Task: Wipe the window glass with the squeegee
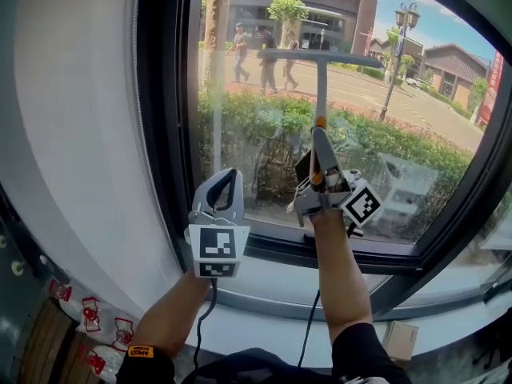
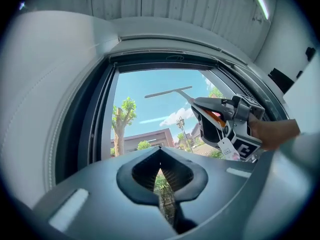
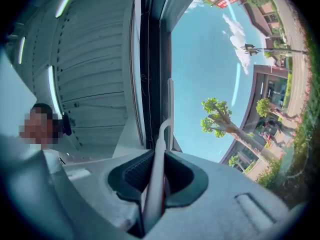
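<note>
One squeegee, a slim grey T with an orange band on its handle, is standing upright at frame centre, its blade lying level across the single window glass. Of two claws, the right claw is clamping the handle, while the left claw, lower left, is sitting closed, empty.

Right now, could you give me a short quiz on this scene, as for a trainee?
1. True or false: the left gripper holds the squeegee.
2. The squeegee's blade is: A) level, above the right gripper; B) resting on the sill; C) hanging below the left gripper.
3. Fill in: the left gripper's jaws are ___, with nothing between them.
Key: 1 false, the right gripper holds it; 2 A; 3 shut.
</note>
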